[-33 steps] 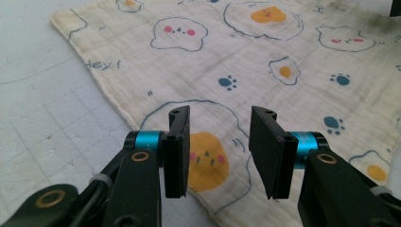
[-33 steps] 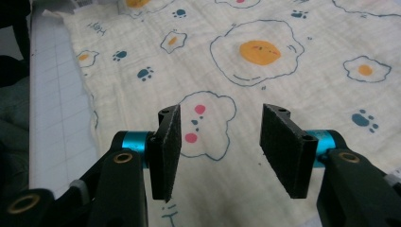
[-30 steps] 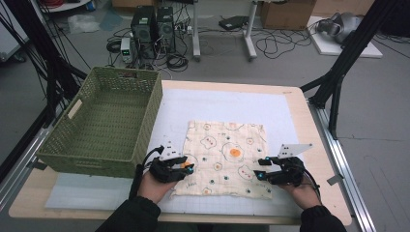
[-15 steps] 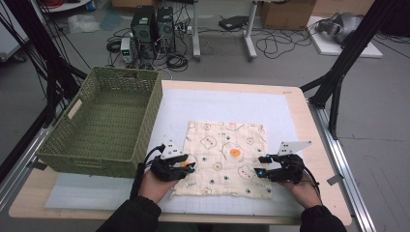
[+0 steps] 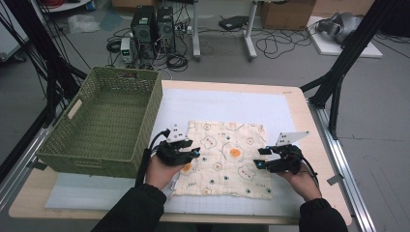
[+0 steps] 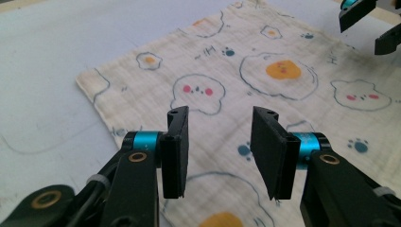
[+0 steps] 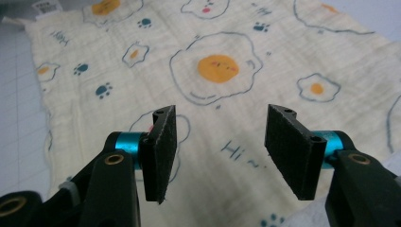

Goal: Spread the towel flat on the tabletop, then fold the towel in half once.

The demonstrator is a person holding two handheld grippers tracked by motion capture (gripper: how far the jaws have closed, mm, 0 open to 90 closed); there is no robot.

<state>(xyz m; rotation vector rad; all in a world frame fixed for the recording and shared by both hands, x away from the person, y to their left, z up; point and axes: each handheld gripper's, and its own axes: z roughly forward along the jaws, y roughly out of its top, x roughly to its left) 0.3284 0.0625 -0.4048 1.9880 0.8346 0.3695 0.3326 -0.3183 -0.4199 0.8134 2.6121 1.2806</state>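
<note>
High view: a cream muslin cloth (image 5: pixel 225 159) printed with fried eggs is lying flat on the white grid mat (image 5: pixel 227 104) near the front of the table, to the right of the green woven basket (image 5: pixel 104 123). The left gripper (image 5: pixel 192 154) is hovering over the cloth's left edge, and the right gripper (image 5: pixel 261 158) is hovering over its right edge. Judged from this, the step in hand is the approach for picking up or folding the cloth; neither side is gripped yet.

Left gripper view: the left gripper (image 6: pixel 220 144) is holding its jaws apart with nothing between them, above the cloth (image 6: pixel 265 94) close to its left border. The right gripper's tips (image 6: pixel 366 21) are showing at the far right.

Right gripper view: the right gripper (image 7: pixel 220 151) is likewise standing with jaws apart and empty, over the printed cloth (image 7: pixel 213 71); a label (image 7: pixel 46 5) is sitting at a far corner.

Next move, as a judgement: each gripper is needing to descend onto its own edge, take in one layer of fabric, and close before lifting.
</note>
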